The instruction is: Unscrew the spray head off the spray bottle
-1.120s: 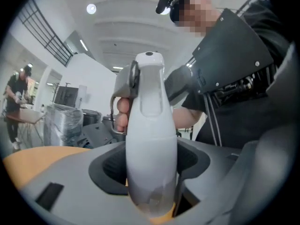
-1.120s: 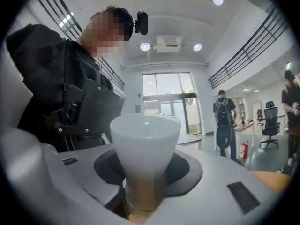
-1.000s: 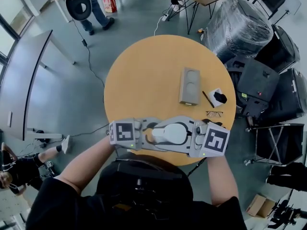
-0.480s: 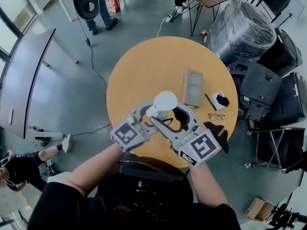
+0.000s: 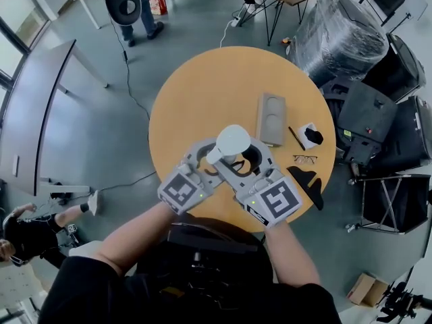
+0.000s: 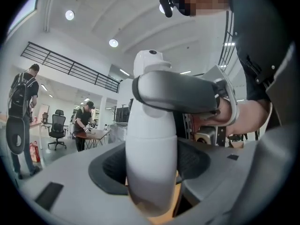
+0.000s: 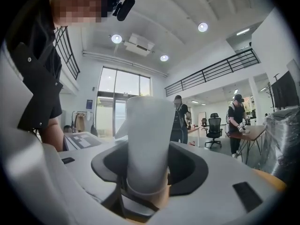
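A white spray bottle point(image 5: 231, 140) stands upright above the near part of the round yellow table point(image 5: 202, 93), held between both grippers. My left gripper point(image 5: 214, 159) comes in from the lower left and its jaws press on the bottle's wide body point(image 6: 152, 158). My right gripper point(image 5: 241, 162) reaches in from the lower right. Its jaws have just been closing and press on the spray head point(image 7: 145, 139). In the left gripper view the right gripper's grey finger point(image 6: 178, 95) wraps the bottle just below its top.
A grey rectangular block point(image 5: 271, 119), a pen point(image 5: 295, 138), a small white box point(image 5: 310, 137), glasses point(image 5: 304, 159) and a black object point(image 5: 309, 184) lie on the table's right side. Wrapped black equipment point(image 5: 344, 39) stands to the right. People and chairs are in the background.
The bottle lay sideways between the two grippers a second ago and now stands upright. Both grippers swung from end-on to angled inward. Little has shifted in the last half second.
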The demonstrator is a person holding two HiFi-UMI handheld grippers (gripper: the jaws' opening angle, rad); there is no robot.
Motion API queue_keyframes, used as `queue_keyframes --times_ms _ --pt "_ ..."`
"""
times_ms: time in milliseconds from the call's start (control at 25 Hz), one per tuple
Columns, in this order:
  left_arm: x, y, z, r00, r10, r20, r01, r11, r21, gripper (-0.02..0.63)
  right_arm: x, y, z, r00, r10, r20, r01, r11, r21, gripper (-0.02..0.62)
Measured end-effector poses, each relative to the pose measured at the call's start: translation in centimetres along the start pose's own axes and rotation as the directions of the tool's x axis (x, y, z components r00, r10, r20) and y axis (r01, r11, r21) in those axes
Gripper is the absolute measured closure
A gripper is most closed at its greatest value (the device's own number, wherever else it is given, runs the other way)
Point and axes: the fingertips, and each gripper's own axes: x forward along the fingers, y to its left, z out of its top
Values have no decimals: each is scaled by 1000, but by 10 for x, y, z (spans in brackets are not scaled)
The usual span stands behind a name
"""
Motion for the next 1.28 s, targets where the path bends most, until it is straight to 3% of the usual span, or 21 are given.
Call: queue_keyframes --times_ms 120,240,400,520,800,960,1080,1280 --pt "-2 -4 -1 999 -53 3 53 999 -10 305 0 5 0 998 63 -9 -63 998 9 355" --pt "-5 -16 3 987 -155 30 156 987 -38 307 -5 14 1 986 164 -17 -163 986 24 365" --pt "-14 -40 3 942 -336 23 336 942 -18 306 -20 34 2 931 364 -17 -363 931 33 364" --pt "-18 -50 6 924 -383 9 383 923 -29 305 -27 41 6 906 422 -13 -422 906 16 359" --pt "-9 -22 7 975 -217 38 219 974 -56 304 -16 20 4 973 230 -6 -230 973 -10 307" --pt "-4 -9 7 995 -100 25 101 995 -11 304 -17 14 6 996 85 -6 -85 996 -30 293" --pt "-2 5 5 1000 -2 8 2 1000 15 304 -11 7 4 998 -58 -27 56 997 -57 293" --pt "2 9 6 998 57 5 -57 998 26 304 -4 -8 2 975 -221 4 221 975 -17 324"
